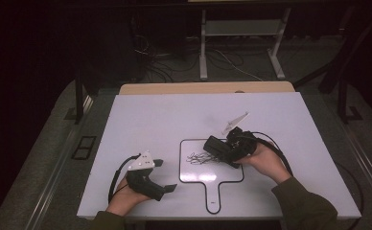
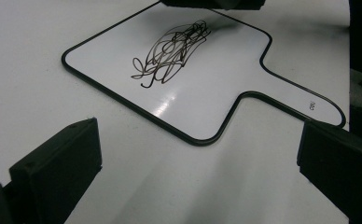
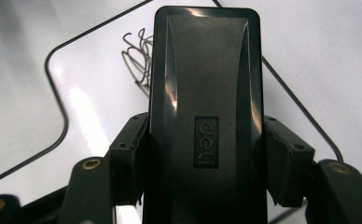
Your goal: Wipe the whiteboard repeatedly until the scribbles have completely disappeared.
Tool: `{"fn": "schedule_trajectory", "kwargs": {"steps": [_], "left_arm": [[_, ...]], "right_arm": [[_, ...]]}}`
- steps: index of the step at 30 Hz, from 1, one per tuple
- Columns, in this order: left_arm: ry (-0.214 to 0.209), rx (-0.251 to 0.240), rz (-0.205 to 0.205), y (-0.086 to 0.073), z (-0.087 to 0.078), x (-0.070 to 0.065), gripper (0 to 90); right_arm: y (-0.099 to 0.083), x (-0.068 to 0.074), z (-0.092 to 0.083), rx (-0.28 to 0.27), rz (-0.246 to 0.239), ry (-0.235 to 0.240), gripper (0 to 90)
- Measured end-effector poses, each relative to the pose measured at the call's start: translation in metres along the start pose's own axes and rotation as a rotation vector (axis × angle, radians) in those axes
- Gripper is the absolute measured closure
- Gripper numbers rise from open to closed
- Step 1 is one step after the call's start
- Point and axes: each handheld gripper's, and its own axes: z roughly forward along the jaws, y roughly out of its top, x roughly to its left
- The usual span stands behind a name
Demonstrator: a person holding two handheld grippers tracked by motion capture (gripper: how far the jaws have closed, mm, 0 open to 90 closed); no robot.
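Right gripper view: the right hand-held gripper (image 3: 202, 186) clamps a black eraser (image 3: 206, 93) over the whiteboard (image 2: 123, 51), just beside the scribble (image 2: 172, 51). Keep it flat and sweep across the scribble. Beside the whiteboard's handle, the left hand-held gripper (image 1: 164, 175) rests wide, empty.

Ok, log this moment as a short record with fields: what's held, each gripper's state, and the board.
right gripper: shut on the black eraser, held over the scribble
left gripper: open, nothing between its jaws, near the table's front edge
whiteboard: small, black-rimmed, with a handle, flat on the white table
scribble: black tangle of pen lines on the whiteboard, largely unerased
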Motion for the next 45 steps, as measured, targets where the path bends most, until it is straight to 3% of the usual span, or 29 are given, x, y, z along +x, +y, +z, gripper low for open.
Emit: {"fn": "schedule_trajectory", "kwargs": {"steps": [13,33,45], "left_arm": [[-0.001,-0.001,-0.002,0.0,0.0,0.001,0.0],[-0.003,0.002,0.001,0.0,0.0,0.0,0.0],[-0.005,0.001,0.002,0.0,0.0,0.0,0.0]], "right_arm": [[0.011,-0.01,0.028,0.056,-0.021,-0.047,38.5],[0.006,-0.015,0.035,0.095,-0.015,-0.075,38.4],[0.007,-0.005,0.037,0.101,-0.044,-0.062,38.4]]}}
